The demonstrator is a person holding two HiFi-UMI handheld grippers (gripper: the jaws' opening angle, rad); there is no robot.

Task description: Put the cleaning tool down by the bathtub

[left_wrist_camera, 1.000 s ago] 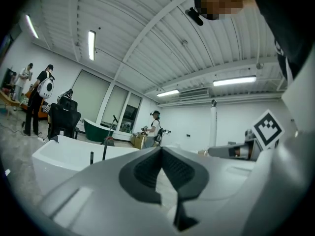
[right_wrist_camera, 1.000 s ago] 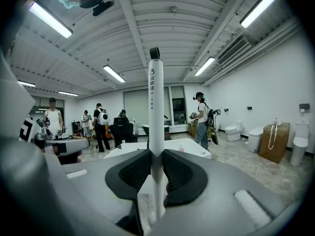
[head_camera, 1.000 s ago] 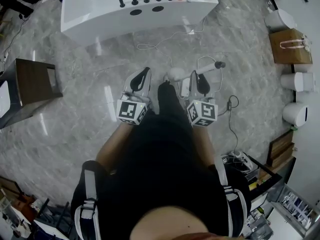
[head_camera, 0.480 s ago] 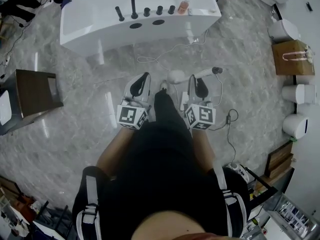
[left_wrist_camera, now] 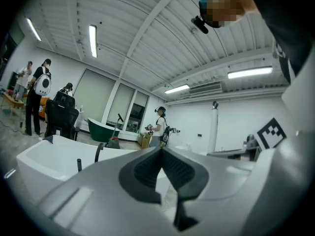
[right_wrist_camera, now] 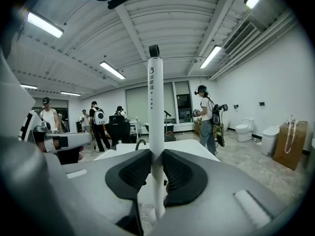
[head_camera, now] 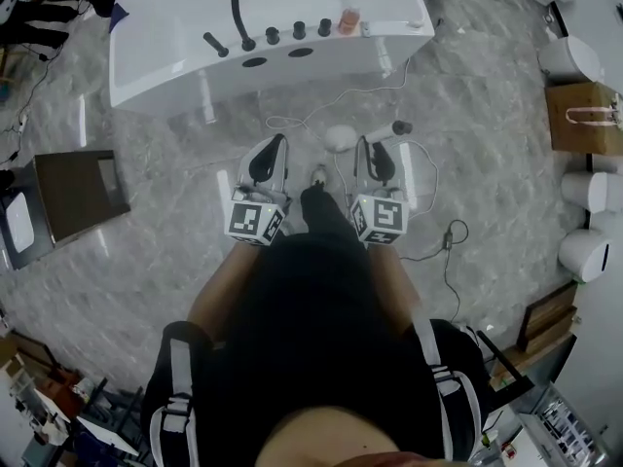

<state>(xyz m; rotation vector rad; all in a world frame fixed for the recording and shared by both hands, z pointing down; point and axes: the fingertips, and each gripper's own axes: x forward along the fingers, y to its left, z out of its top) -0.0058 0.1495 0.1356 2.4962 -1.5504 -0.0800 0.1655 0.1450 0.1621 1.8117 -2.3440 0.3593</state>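
Note:
The white bathtub (head_camera: 195,52) with black taps stands at the top of the head view. My right gripper (head_camera: 369,147) is shut on the cleaning tool (head_camera: 382,134), a white stick with a black end and a round white head (head_camera: 340,137). In the right gripper view the tool's handle (right_wrist_camera: 156,102) stands upright, pinched between the dark pads (right_wrist_camera: 183,173) of the right gripper (right_wrist_camera: 156,155), with the bathtub (right_wrist_camera: 197,149) behind it. My left gripper (head_camera: 274,147) is level with the right one, and in its own view the left gripper (left_wrist_camera: 161,154) is shut on nothing. The bathtub (left_wrist_camera: 44,156) lies just ahead.
A white cord (head_camera: 321,105) runs over the grey marble floor from the tub, and a dark cable (head_camera: 443,246) lies at the right. A brown side table (head_camera: 78,193) stands left. A paper bag (head_camera: 584,115) and white fixtures (head_camera: 589,191) line the right wall. Several people stand far off.
Both grippers and the held tool have moved closer to the bathtub, which now sits lower and larger in the head view. Neither grip has changed.

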